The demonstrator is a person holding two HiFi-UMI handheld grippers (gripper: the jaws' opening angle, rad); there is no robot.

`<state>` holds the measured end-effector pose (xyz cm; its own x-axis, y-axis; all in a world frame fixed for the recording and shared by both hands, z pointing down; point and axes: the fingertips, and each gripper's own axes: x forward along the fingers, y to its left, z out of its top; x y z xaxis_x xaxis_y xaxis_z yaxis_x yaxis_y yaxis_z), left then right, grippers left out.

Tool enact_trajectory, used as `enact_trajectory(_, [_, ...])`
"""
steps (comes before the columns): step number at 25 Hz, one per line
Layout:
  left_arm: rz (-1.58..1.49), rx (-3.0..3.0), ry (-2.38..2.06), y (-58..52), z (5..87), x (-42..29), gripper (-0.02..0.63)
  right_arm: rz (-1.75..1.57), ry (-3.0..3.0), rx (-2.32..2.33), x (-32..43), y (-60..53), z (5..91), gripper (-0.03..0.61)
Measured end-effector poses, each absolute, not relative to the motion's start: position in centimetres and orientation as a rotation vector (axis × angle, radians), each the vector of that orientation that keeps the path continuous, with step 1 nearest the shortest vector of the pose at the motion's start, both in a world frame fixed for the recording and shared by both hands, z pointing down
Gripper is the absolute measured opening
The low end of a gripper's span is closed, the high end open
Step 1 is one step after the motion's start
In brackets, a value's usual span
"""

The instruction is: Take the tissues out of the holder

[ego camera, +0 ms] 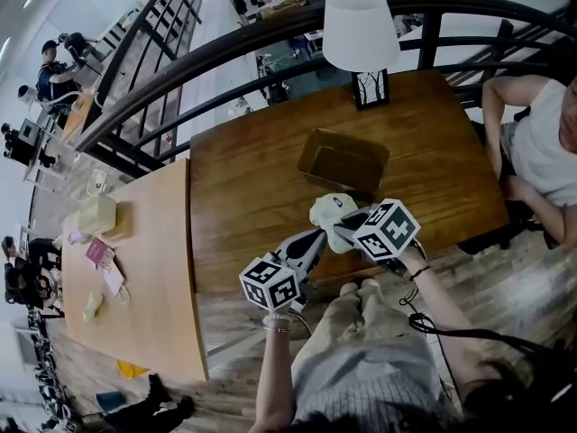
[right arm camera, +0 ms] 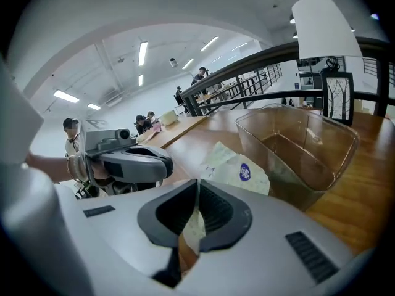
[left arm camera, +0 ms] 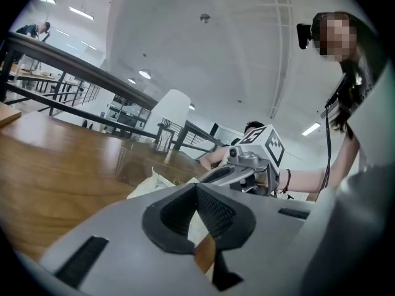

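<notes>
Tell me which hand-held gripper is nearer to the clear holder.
Right. The right hand-held gripper is just short of the holder; the left hand-held gripper is further back, to its left. Both clamp the tissue pack.

we're looking down on a dark wood table [ego camera: 433, 142] butting up against a lighter wood table [ego camera: 153, 269]. a lamp [ego camera: 359, 27] with a white shade is standing at the dark one's far edge. a black curved railing [ego camera: 431, 39] is running behind both tables. plank floor [ego camera: 532, 269] is showing at the near side. strip lights [right arm camera: 143, 53] are glowing on the white ceiling [left arm camera: 203, 60].
</notes>
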<state>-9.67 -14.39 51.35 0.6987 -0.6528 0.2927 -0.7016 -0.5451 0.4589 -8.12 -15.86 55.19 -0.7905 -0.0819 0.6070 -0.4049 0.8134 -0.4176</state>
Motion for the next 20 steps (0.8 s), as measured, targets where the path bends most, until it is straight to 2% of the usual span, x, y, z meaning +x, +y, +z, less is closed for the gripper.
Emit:
enact_trajectory(10, [0.147, 2.301, -1.044, -13.8, 52.9, -9.3, 0.008, 0.733, -2.37, 0.371, -8.3, -15.6, 56.7, 0.015])
enact_trajectory(11, [0.15, 2.297, -1.045, -13.8, 52.9, -9.3, 0.008, 0.726, -2.366, 0.373, -8.3, -15.6, 56.7, 0.022])
enact_trajectory(13, [0.153, 2.291, -1.05, -13.8, 53.1, -9.2, 0.008, 0.723, -2.364, 0.371, -8.3, -15.6, 56.6, 0.08])
enact_trajectory(20, [0.16, 2.29, -1.065, -13.7, 53.1, -9.0, 0.008, 0.746, -2.389, 0.382, -7.8, -15.7, 56.0, 0.086])
